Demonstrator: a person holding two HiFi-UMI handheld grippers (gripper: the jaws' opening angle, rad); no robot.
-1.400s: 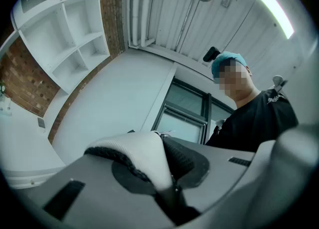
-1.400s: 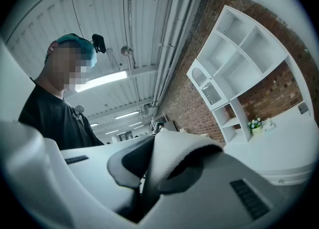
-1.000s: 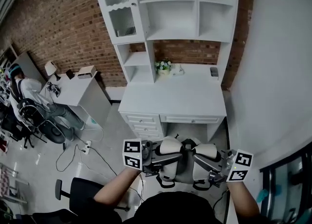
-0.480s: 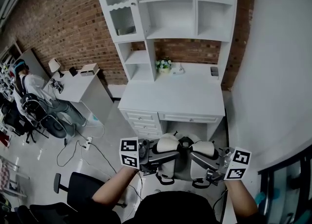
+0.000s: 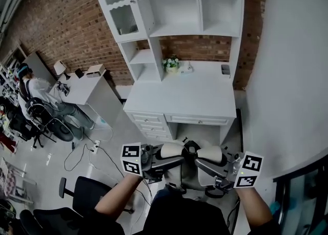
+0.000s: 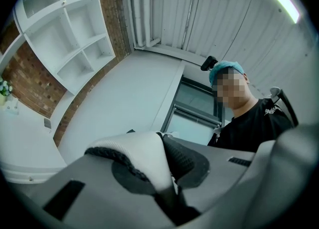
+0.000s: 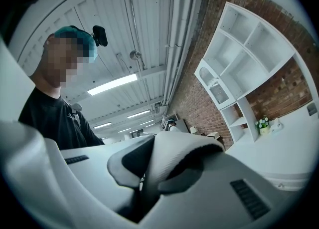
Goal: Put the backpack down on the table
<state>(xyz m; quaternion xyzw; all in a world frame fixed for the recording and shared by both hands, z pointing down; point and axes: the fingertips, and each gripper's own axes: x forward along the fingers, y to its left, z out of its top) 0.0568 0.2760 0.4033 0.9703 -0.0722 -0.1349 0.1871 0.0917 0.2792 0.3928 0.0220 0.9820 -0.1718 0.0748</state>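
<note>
The backpack (image 5: 188,173), grey with white padded shoulder straps, hangs between my two grippers just short of the white table (image 5: 184,98). My left gripper (image 5: 165,158) is shut on the left strap (image 5: 171,150). In the left gripper view the white strap (image 6: 142,153) is pinched between the grey jaws of the left gripper (image 6: 167,190). My right gripper (image 5: 206,163) is shut on the right strap (image 5: 211,152). The right gripper view shows that strap (image 7: 172,158) folded and clamped in the right gripper (image 7: 144,193). The lower part of the pack is hidden by my body.
A white hutch (image 5: 169,8) stands on the table's back half, with a small flower pot (image 5: 170,64) and a dark object (image 5: 225,69) under it. Drawers (image 5: 151,126) fill the table's left front. A second desk (image 5: 88,88), a seated person (image 5: 32,98), an office chair (image 5: 84,198) and floor cables (image 5: 87,152) lie left.
Both grippers and the backpack have moved forward toward the table, which now sits slightly nearer in the head view. The grips on the straps are unchanged.
</note>
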